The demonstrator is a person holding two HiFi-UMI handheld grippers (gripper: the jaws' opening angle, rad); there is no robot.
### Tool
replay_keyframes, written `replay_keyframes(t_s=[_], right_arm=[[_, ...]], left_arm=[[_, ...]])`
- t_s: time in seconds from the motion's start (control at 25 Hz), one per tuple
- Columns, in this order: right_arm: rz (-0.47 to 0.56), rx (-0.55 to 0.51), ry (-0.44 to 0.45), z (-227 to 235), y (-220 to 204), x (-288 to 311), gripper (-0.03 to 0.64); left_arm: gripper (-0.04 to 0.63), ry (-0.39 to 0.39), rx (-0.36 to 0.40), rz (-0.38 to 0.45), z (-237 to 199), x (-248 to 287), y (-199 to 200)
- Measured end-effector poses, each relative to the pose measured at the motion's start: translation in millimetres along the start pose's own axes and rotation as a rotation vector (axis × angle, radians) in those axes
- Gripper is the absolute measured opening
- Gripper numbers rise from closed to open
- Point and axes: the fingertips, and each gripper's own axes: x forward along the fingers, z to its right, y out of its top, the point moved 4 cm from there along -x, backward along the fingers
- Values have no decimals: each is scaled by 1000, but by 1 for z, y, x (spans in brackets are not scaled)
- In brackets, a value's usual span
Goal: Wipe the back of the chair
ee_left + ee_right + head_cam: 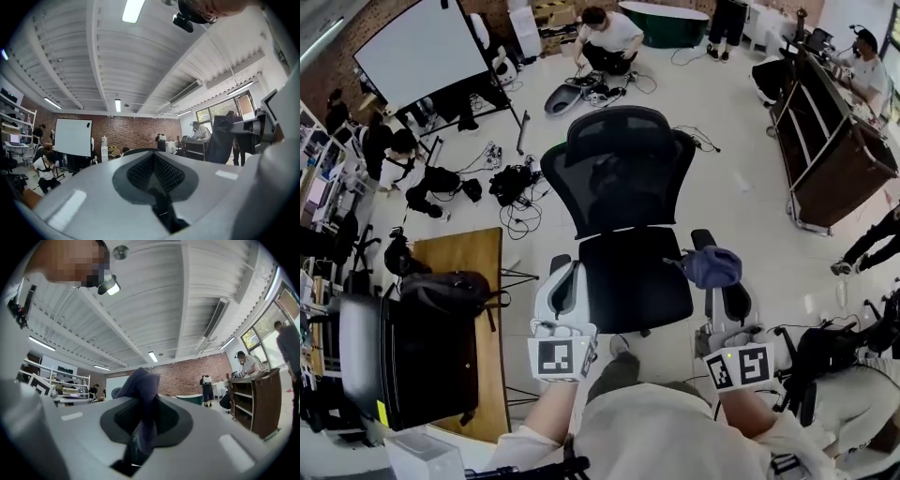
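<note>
We look down on a black mesh chair (630, 274) in the middle of a pale floor (731, 187); its seat is turned toward us and its back (619, 169) stands upright on the far side, with nothing touching it.

Our left gripper (565, 277) is held low at the seat's left edge; in the left gripper view its two jaws meet at their tips with nothing between them, so it is closed and empty. Our right gripper (719, 286) is held at the seat's right edge, near the armrest (703, 239); its jaws are clamped on a blue-purple cloth (712, 266), which bunches above the tips and hangs down between the jaws in the right gripper view. The cloth sits beside the front of the seat, well apart from the back. Both grippers point up and away from us; their views show mostly the ceiling and a brick wall (136, 136).

To our left stands a wooden desk (473, 253) with a black bag (441, 295) on it. Beyond the chair, cables (520, 202) lie on the floor; a white screen (422, 47) stands at the far left and a person (609, 37) sits on the floor further off. A brown shelf (839, 159) stands at the right.
</note>
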Motion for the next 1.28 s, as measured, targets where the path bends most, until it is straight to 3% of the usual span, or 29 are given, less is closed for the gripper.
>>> replay_keyframes(t_s=[0.08, 0.36, 0.6, 0.84, 1.28], right_arm=[[15, -31, 19, -9, 13, -34, 51], [2, -19, 45, -1, 19, -168, 49], [26, -4, 88, -50, 50, -264, 49], [47, -15, 95, -105, 79, -334, 48], [33, -31, 85, -143, 81, -366, 48]], left_arm=[[20, -3, -13, -39, 19, -30, 3], [20, 16, -34, 49, 120, -138, 9], [20, 36, -28, 65, 161, -251, 32], [20, 10, -8, 100, 173, -336, 64], [20, 1, -31, 115, 159, -390, 70]])
